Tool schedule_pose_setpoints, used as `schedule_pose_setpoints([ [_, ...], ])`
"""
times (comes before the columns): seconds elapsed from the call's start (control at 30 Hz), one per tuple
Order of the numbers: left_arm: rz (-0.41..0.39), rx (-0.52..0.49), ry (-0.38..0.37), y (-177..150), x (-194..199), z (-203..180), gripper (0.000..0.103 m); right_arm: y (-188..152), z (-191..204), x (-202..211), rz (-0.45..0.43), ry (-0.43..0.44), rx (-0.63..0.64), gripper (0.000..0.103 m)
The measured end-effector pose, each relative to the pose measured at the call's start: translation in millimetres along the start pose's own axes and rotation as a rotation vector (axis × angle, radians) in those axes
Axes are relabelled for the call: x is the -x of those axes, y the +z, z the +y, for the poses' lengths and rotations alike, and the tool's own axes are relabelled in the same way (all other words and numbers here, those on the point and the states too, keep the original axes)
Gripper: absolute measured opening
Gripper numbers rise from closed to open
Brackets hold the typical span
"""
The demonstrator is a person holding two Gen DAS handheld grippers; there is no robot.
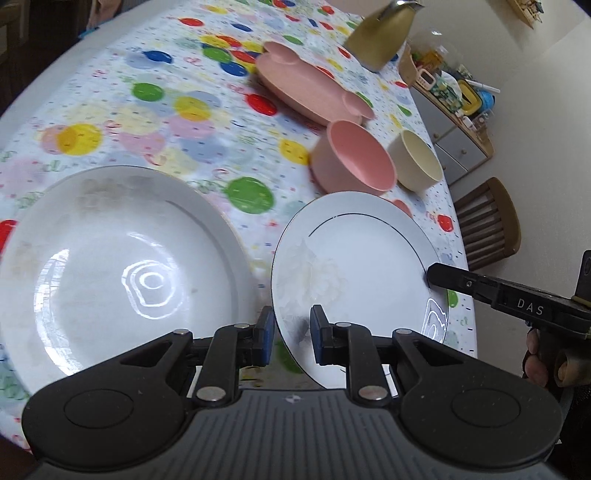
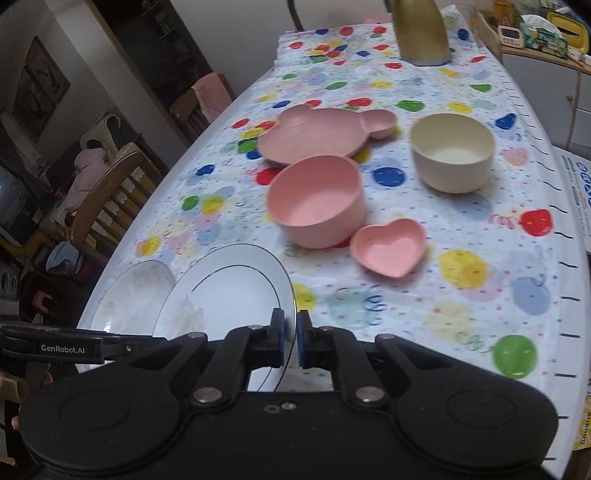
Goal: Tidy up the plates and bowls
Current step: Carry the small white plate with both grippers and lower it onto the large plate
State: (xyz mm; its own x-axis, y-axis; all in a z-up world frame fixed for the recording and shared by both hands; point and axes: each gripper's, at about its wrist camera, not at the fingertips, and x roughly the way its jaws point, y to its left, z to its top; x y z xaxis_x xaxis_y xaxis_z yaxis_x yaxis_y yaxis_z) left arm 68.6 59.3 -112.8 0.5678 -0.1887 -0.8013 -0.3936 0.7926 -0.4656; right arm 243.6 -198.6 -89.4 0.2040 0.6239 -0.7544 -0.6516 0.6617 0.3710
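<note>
A white plate with a thin dark ring [image 1: 354, 266] [image 2: 236, 291] is tilted up off the table. My right gripper [image 2: 290, 339] is shut on its right rim; it also shows in the left wrist view [image 1: 436, 275]. My left gripper [image 1: 291, 332] straddles the plate's left rim with its jaws apart. A larger plain white plate [image 1: 118, 266] [image 2: 136, 295] lies flat to the left. Beyond are a pink bowl [image 2: 314, 201] [image 1: 354, 158], a cream bowl [image 2: 452, 151] [image 1: 417, 160], a pink bear-shaped plate [image 2: 325, 133] [image 1: 306, 88] and a small pink heart dish [image 2: 388, 245].
The table [image 2: 480, 295] has a balloon-print cloth. A gold jug [image 2: 421, 29] [image 1: 380, 33] stands at the far end. Wooden chairs [image 2: 107, 199] [image 1: 487, 225] stand at both sides. A cluttered cabinet [image 1: 454, 110] is beyond the right edge.
</note>
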Motion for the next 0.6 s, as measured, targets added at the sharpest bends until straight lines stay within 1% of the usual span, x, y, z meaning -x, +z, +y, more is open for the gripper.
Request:
schedule_pose_setpoints([
  [0.33, -0.026, 0.018, 0.042, 2.0, 36.7, 64.0, 0.020, -9.2, 71.7, -32.9, 0.006, 0.021, 0.035, 0.006],
  [0.6, -0.035, 0.033, 0.084, 7.1, 50.7, 108.6, 0.020, -18.4, 115.8, -65.7, 0.044, 0.034, 0.033, 0.006],
])
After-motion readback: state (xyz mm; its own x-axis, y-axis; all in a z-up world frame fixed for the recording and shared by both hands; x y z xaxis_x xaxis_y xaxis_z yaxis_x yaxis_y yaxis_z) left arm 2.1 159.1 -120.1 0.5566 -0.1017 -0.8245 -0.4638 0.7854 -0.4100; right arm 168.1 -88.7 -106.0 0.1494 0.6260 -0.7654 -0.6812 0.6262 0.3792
